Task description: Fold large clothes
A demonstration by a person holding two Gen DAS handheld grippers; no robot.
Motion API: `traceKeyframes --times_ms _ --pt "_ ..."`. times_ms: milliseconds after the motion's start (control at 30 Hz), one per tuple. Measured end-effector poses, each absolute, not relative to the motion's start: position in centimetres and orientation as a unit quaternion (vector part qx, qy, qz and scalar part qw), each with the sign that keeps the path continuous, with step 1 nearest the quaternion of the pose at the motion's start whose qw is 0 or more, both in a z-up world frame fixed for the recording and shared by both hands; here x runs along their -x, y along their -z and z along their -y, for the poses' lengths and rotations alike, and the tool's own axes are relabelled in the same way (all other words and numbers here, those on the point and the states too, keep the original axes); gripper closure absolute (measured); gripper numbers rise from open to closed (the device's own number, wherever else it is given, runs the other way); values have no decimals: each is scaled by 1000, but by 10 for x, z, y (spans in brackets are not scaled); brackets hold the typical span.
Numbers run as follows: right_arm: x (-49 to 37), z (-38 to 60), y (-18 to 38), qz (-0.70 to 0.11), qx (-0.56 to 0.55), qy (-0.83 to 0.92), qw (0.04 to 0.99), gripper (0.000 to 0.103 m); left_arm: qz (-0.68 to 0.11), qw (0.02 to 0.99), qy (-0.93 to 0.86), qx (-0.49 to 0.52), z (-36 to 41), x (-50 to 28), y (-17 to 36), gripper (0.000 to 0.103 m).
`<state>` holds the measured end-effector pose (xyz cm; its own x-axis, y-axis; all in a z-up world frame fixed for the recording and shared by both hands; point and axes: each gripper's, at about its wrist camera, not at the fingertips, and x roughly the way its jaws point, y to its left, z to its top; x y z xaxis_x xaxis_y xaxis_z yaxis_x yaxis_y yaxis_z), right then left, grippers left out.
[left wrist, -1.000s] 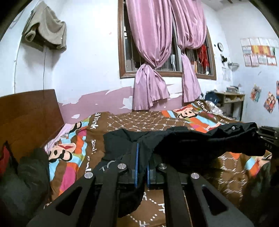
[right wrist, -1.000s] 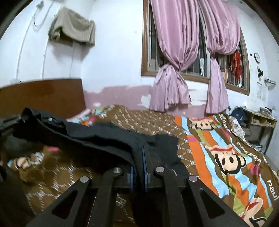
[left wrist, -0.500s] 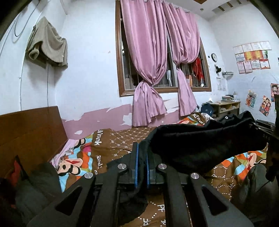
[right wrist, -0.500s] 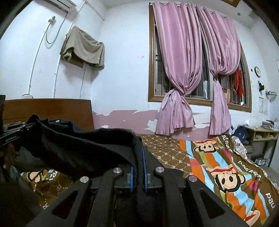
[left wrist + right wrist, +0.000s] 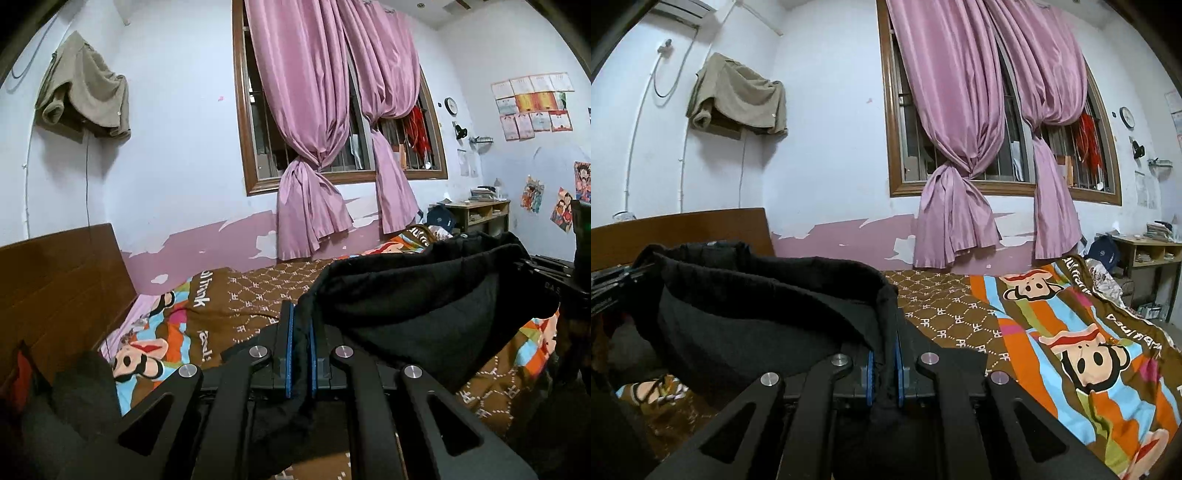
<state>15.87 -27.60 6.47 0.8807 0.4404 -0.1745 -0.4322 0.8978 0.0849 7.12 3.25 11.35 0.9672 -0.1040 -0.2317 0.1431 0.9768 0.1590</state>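
Black garment point(image 5: 424, 295) pinched in closed left fingers point(image 5: 287, 347) and right fingers point(image 5: 897, 358), above "PF"-patterned bedspread point(image 5: 960, 314).

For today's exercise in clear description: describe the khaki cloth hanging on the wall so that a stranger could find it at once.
Start at the brown-framed window with knotted pink curtains and look left along the white wall, above the brown wooden headboard. There a crumpled khaki cloth hangs draped high up. It is the only fabric on that wall, dull tan, unlike the pink curtains.
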Motion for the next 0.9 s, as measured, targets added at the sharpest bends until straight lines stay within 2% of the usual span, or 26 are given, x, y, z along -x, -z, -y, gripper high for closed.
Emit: traceKeyframes --times_ms 333,533,900 --pt "-239 256 -50 -121 -21 -236 964 95 -112 988 45 -96 -48 -147 -98 97" --pt "-273 243 -20 -143 -27 -232 962 95 -133 988 36 -63 -64 -189 -75 97" --pt "-353 217 -2 -170 -20 -239 956 95 -169 984 12 -48 -86 -272 -38 97"
